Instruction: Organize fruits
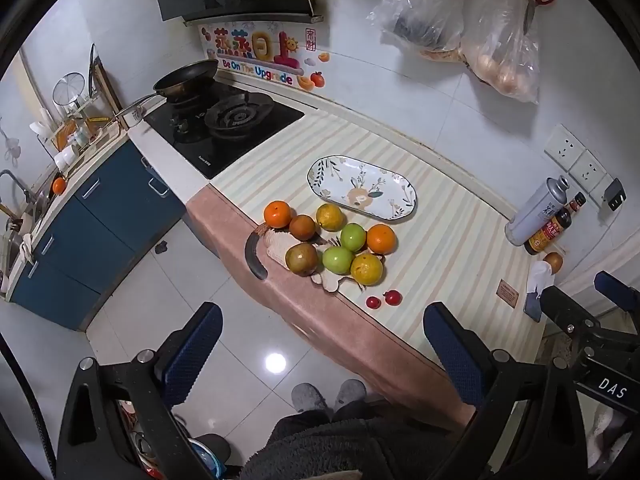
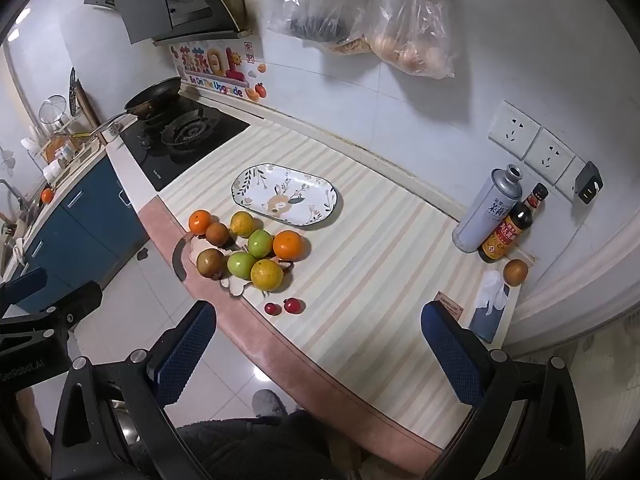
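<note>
Left wrist view. Left gripper (image 1: 322,346) spread wide, blue ribbed pads, black frame; nothing between the fingers, touching nothing. It hangs over the counter's front edge and the tiled floor. Fruit pile (image 1: 332,242) sits at 12 o'clock from the gripper, near the pink counter edge, on the striped mat (image 1: 440,232). Eight round pieces, glossy: two orange, two green, two yellow-green, two brown. They rest bunched together on a pale mat or cloth whose shape I cannot make out. Two small red fruits (image 1: 383,300) lie apart at 5 o'clock of the pile. Plate (image 1: 362,187), oval, glazed white with leaf print, bare, just beyond the pile at 1 o'clock. Right gripper (image 1: 600,308) shows at the frame's 3 o'clock, partly cut off.

Right wrist view. Right gripper (image 2: 318,346) also spread wide, empty, clear of the counter. Fruit pile (image 2: 248,246) at 11 o'clock from it; red fruits (image 2: 285,306) nearer, at 12. Plate (image 2: 285,194) beyond the pile. Metal can (image 2: 486,212) and dark sauce bottle (image 2: 508,232) stand touching at 2 o'clock, by the wall. One brown fruit (image 2: 515,272) sits alone just in front of the bottle.
</note>
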